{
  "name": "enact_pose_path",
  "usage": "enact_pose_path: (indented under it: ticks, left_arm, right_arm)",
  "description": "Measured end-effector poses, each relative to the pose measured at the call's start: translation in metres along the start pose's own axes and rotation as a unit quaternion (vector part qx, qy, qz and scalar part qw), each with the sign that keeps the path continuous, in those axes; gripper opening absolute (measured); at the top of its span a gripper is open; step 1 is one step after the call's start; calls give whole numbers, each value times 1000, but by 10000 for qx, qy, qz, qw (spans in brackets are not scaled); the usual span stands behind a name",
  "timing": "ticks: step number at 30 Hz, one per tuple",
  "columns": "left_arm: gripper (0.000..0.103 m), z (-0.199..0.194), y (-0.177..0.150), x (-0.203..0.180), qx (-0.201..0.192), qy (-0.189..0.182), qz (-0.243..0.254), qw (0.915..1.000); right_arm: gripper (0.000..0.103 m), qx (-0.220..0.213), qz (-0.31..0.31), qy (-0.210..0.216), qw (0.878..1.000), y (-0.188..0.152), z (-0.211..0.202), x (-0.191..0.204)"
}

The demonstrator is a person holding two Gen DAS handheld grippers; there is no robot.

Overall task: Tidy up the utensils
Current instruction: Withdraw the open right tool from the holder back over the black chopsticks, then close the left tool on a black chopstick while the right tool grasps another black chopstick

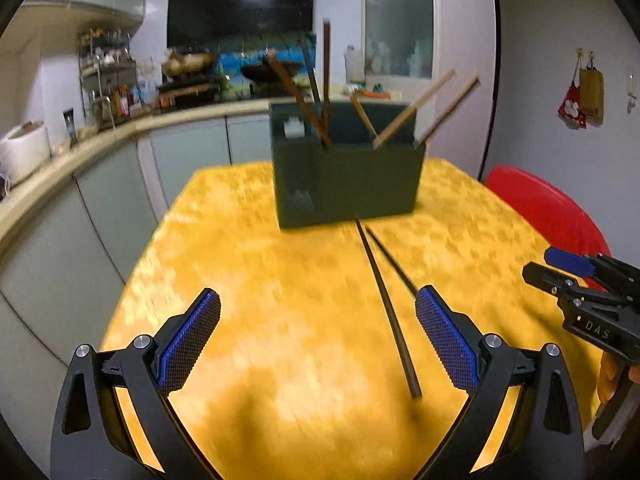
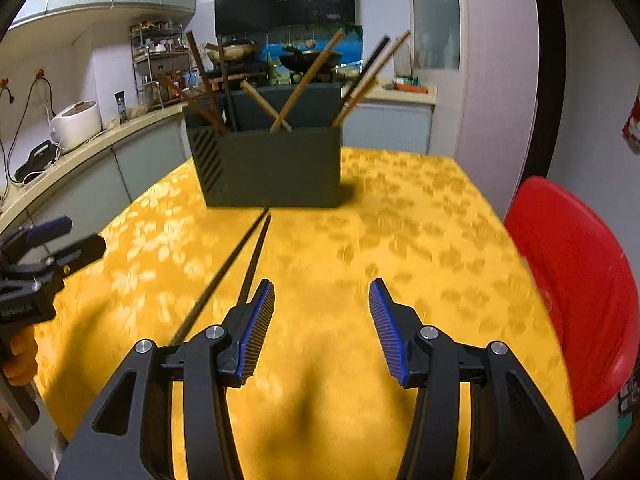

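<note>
Two dark chopsticks (image 1: 386, 300) lie loose on the yellow surface (image 1: 280, 280), far tips almost touching just in front of the holder (image 1: 346, 176), near ends splayed toward me. Holder stands at the far middle, already stocked with sticks leaning out of its slots.

Handling guess: thin, stiff, light, probably slick; low on the cloth, so they may roll or skid under a pad. Best hold looks like mid-shaft or a bit nearer the thick end, pads across the shaft, one stick at a time.

Left tool (image 1: 318, 338): released, jaws wide, nothing between; the sticks lie just inside its right pad. Right tool (image 2: 322, 332): jaws apart, empty; sticks run past its left pad, outside the gap.

Both tools tilt down toward the surface, side by side, aimed at the holder. Frames are blurred.
</note>
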State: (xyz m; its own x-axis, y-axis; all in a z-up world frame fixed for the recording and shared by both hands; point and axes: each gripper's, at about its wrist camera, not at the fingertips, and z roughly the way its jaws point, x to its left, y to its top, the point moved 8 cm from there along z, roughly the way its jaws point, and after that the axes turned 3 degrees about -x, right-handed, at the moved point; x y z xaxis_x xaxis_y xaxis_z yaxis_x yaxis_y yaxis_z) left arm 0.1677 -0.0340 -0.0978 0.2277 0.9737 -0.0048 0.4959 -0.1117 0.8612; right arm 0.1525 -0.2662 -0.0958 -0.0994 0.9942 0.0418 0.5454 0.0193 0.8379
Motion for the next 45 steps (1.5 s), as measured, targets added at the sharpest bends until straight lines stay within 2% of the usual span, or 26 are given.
enact_pose_path:
  ticks: [9,14,24,27,32,34,45]
  left_arm:
    - [95,5,-44,-31,388,-436,61,9983]
    - [75,12,-61,-48,610,-618,254,9959]
    - [51,34,-75,-61,1057,-939,118,9899]
    - [42,36,-74,-60,1004,-842,152,9913]
    - [14,39,-72,-52,988,-621,165,9930]
    - [9,38,-72,-47,1013,-582,96,9931]
    - [9,19,-81,-12,1063,-193,-137,9940]
  right_arm:
    - [48,193,-124,82,9997,-37,1,12]
    - [48,304,-111,70,9995,-45,6,12]
    - [48,352,58,29,9994,-46,8,5]
    - [48,370,5,64,9993,-48,10,9]
    - [48,425,-61,117,9990,-53,11,16]
    - [48,435,-95,138,9989,-54,11,19]
    - [48,512,-430,544,9963,-64,11,58]
